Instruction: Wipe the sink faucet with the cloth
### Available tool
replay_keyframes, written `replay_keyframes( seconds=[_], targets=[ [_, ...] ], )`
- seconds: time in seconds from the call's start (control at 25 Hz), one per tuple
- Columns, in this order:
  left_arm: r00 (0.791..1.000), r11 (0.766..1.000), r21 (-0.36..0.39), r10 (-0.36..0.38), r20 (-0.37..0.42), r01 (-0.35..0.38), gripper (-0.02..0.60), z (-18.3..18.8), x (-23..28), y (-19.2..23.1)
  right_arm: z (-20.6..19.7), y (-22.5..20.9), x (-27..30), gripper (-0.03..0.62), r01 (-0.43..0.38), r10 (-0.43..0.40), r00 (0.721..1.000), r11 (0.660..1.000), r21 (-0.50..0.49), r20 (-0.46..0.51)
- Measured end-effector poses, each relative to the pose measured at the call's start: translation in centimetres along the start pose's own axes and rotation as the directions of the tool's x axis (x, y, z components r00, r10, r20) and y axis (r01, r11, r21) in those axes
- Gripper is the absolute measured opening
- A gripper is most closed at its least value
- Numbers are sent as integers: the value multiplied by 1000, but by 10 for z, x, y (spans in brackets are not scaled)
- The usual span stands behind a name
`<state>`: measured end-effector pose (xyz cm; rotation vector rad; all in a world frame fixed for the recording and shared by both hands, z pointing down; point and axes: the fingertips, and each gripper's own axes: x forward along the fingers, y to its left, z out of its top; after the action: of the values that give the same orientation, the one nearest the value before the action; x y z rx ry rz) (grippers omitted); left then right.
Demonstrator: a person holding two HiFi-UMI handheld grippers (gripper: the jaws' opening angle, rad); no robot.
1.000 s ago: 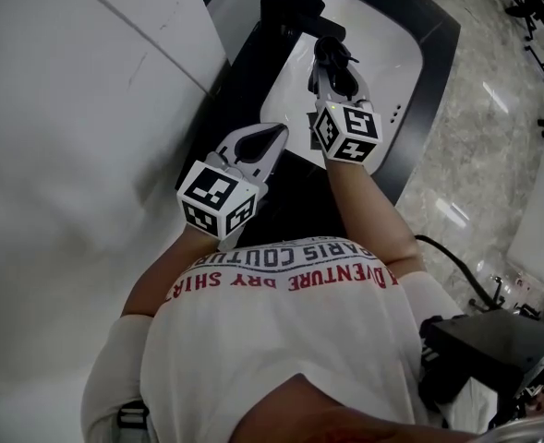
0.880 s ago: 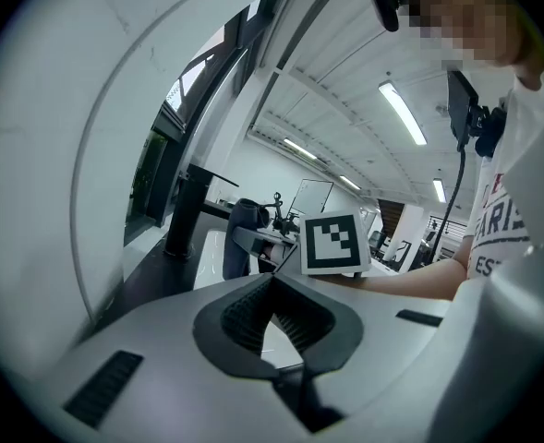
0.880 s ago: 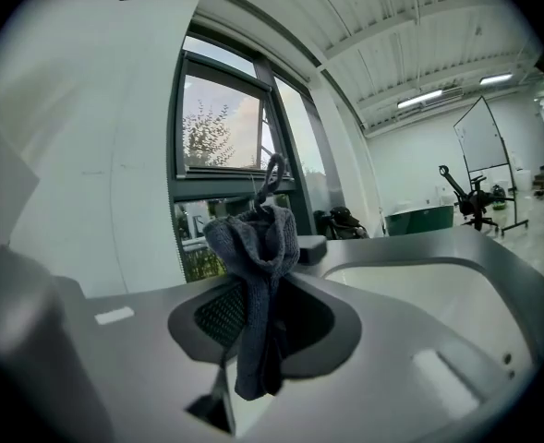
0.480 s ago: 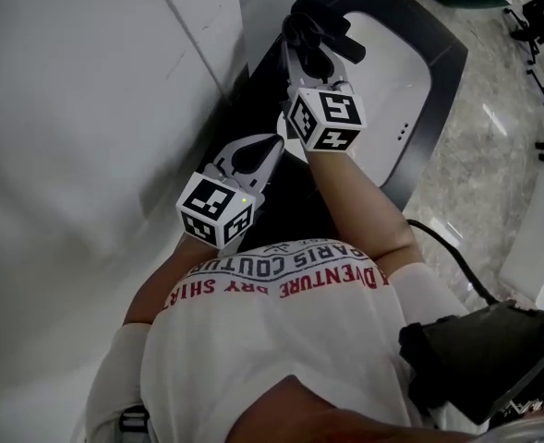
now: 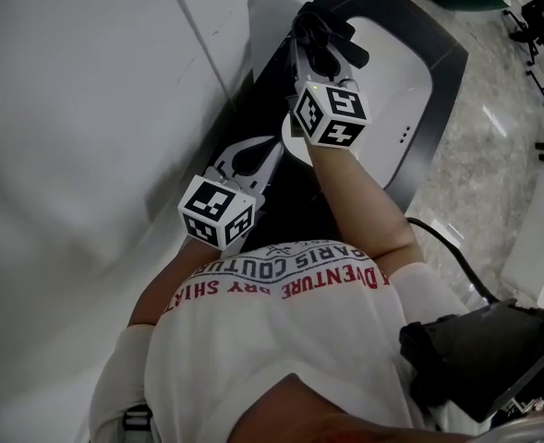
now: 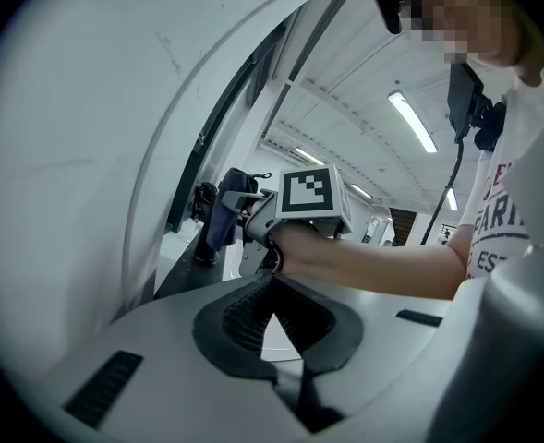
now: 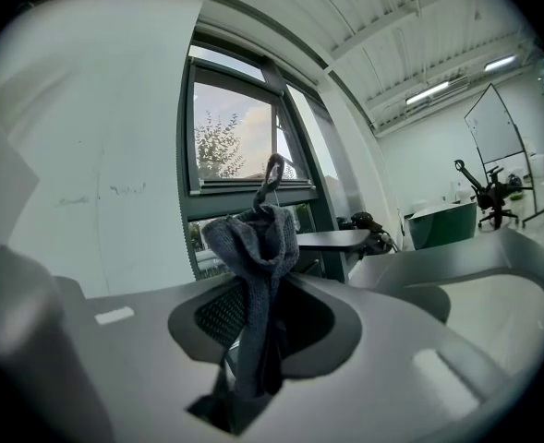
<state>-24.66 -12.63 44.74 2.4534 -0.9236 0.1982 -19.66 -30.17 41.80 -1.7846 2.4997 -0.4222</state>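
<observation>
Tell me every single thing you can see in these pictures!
Sink: one, white, in front of the person.
Counter: one, black, framing the sink.
Faucet: one, dark, at the back of the sink near the wall.
Cloth: one, grey, pinched in the right tongs.
Window: one, dark frame, behind the sink.
Wall: white, on the left.
Floor: grey, marbled, on the right.
Shirt: one, white with red and black letters, on the person.
Marker cubes: two, black and white, one on each pair of tongs.
Left tongs: shut and empty, low by the person.
Right tongs: shut on the cloth, up at the faucet.
</observation>
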Motion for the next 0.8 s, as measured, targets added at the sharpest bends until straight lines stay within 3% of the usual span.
replay_keyframes(
  seconds=[0.48, 0.64, 0.8],
  targets=[
    [999, 999, 7, -50, -15, 51, 0, -8, 17, -24, -6, -81, -69, 82, 159, -159, 987, 987, 37, 1],
    [999, 999, 4, -53, -5, 53, 0, -6, 19, -32, 0, -75, -73, 82, 108, -108, 994, 994, 19, -1],
    [999, 999, -8, -52, 6, 52, 0, -1, 14, -60, 19, -58, -117, 81, 16, -15, 1000, 999, 36, -23]
  ],
)
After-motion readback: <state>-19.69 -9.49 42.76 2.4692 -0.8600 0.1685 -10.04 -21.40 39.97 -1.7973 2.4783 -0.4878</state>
